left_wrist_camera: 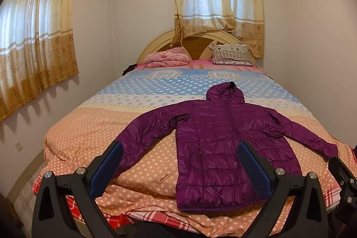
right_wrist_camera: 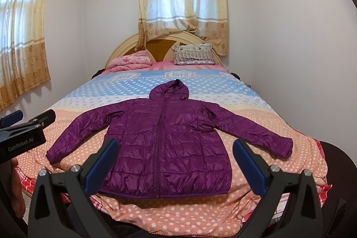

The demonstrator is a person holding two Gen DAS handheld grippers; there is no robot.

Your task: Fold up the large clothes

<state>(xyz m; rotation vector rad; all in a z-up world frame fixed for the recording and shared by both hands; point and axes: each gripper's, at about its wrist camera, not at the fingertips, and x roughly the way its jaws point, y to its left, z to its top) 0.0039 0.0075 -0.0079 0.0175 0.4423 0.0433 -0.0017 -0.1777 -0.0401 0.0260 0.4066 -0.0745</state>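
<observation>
The purple hooded jacket (right_wrist_camera: 165, 139) lies flat and face up on the bed (right_wrist_camera: 223, 211), zipper closed, both sleeves spread outward, its hem just ahead of both grippers at the foot of the bed. Nothing is folded yet, so the step in hand looks like the first sleeve fold.

To do it well, I would take one sleeve near the cuff, lift it only enough to clear the slippery quilted shell, and lay it straight across the chest so the side edge forms a clean line (puffy fabric tends to spring back, so press it flat before letting go).

The left gripper (left_wrist_camera: 178, 167) stands spread wide, holding and touching nothing, with the left sleeve cuff just ahead of its left finger. The right gripper (right_wrist_camera: 176, 165) is likewise wide apart and empty, hovering short of the hem.
</observation>
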